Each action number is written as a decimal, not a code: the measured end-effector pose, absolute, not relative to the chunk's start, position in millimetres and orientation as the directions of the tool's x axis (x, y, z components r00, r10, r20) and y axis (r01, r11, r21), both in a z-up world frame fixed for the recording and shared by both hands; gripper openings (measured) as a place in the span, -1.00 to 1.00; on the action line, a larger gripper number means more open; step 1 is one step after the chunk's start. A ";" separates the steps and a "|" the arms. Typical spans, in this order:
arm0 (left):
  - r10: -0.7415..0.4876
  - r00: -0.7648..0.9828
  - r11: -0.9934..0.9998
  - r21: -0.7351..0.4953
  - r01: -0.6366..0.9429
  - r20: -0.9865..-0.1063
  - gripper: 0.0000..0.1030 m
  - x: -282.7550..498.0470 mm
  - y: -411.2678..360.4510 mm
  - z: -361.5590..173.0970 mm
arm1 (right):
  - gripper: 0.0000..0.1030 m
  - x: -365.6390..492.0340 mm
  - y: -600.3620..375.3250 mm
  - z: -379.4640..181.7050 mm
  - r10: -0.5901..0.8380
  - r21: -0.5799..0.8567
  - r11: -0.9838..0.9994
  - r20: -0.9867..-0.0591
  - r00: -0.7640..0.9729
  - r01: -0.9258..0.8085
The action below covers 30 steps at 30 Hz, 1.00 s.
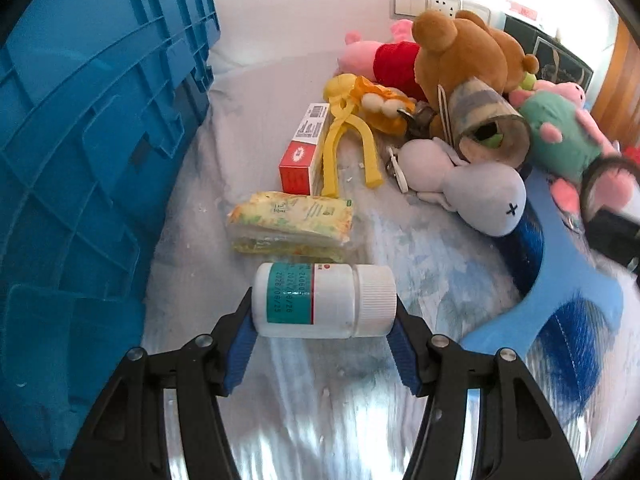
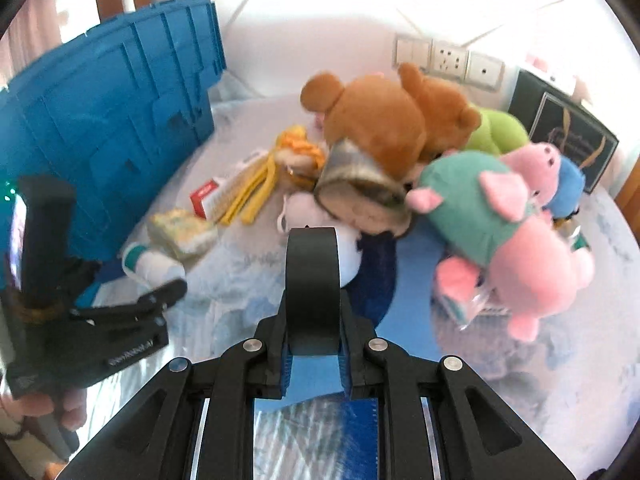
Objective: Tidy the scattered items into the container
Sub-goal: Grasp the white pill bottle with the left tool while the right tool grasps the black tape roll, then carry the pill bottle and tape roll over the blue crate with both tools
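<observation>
Crate (image 1: 100, 120) left of tissue pack (image 1: 290, 226); toys (image 1: 460, 56) behind.

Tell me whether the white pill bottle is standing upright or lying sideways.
Sideways. The white pill bottle lies horizontal, held between the left claw, its ribbed cap pointing right and its label text turned sideways.

the blue crate (image 1: 92, 128) walls off one whole side of the bed sheet (image 1: 264, 92), leaving a bare strip of sheet along its foot, between it and the red toothpaste box (image 1: 306, 148) and tissue pack (image 1: 290, 226). away from the crate, the brown teddy bear (image 1: 456, 56), cardboard tube (image 1: 490, 122) and pink pig plush (image 2: 532, 264) crowd together, with no gap between them.
</observation>
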<state>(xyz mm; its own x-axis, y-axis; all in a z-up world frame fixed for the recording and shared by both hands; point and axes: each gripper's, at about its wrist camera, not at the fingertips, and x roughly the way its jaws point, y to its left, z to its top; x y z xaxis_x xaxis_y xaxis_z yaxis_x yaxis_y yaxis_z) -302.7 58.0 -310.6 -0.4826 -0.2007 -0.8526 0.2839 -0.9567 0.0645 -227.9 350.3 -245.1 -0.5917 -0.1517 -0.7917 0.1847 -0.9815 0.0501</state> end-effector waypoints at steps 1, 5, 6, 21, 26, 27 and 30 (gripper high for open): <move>-0.195 -0.495 -0.958 0.055 0.283 -0.847 0.14 -298.2 57.5 -307.3 | -0.65 -230.1 350.5 -242.8 -0.151 0.046 -0.981 -0.791 -0.593 0.188; -0.205 -0.546 -0.957 0.048 0.287 -0.812 0.13 -289.7 55.6 -288.8 | -0.65 -237.1 347.2 -250.2 -0.159 0.049 -0.979 -0.797 -0.583 0.200; -0.209 -0.548 -0.955 0.050 0.291 -0.810 0.13 -288.3 55.4 -286.0 | -0.65 -237.5 345.5 -252.9 -0.164 0.051 -0.977 -0.799 -0.579 0.205; -0.328 -0.668 -0.930 0.105 0.351 -0.668 0.13 -242.9 76.2 -154.9 | -0.65 -208.5 317.3 -145.1 -0.277 0.027 -0.935 -0.680 -0.679 0.355; -0.317 -0.745 -0.941 0.095 0.326 -0.588 0.13 -198.1 57.6 -75.2 | -0.65 -189.2 293.4 -62.8 -0.328 -0.030 -0.906 -0.582 -0.744 0.423; -0.298 -0.757 -0.947 0.081 0.310 -0.581 0.13 -187.5 48.2 -62.8 | -0.65 -184.8 283.6 -46.7 -0.339 -0.055 -0.893 -0.569 -0.749 0.446; -0.316 -0.752 -0.942 0.093 0.324 -0.578 0.13 -150.5 5.4 -32.6 | -0.65 -174.5 252.5 -12.5 -0.358 -0.121 -0.861 -0.544 -0.759 0.493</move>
<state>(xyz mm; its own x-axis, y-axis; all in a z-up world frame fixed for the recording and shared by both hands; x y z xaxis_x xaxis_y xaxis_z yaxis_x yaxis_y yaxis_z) -150.5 5.4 -32.6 -0.7522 -0.3155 -0.5785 0.3238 -0.9416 0.0926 -174.5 252.5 -12.5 -0.7588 -0.3582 -0.5440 0.4933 -0.8614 -0.1209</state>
